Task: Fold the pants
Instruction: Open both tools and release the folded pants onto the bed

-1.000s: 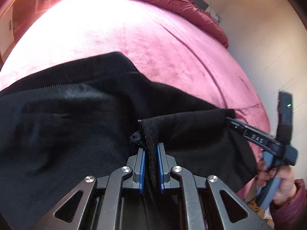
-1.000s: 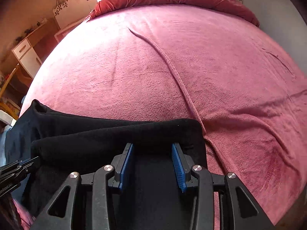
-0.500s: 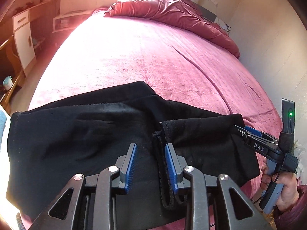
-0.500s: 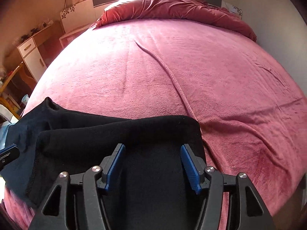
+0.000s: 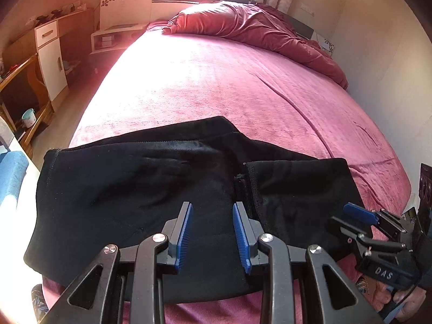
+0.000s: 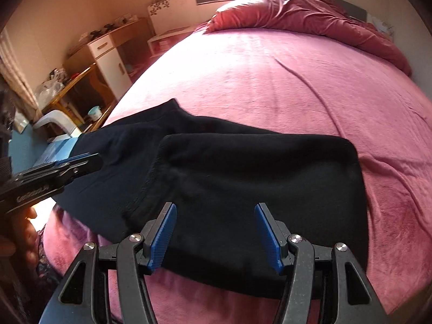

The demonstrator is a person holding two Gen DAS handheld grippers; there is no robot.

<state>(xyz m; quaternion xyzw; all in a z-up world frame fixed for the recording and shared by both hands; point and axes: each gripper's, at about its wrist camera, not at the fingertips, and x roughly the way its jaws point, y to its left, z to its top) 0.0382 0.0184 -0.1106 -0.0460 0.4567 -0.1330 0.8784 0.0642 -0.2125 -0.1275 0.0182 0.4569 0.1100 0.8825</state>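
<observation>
At the near edge of the bed, the black pants lie with their right part doubled over, ready for another fold. Above them, the left gripper and right gripper hang parted and empty, apparently freed to regrip.

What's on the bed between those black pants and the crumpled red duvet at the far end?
Nothing: between the black pants and the red duvet lies only bare pink bedcover, shown in both wrist views.

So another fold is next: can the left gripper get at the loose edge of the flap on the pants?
Probably yes: left gripper hangs open, the flap edge just ahead, nothing lying between.
</observation>
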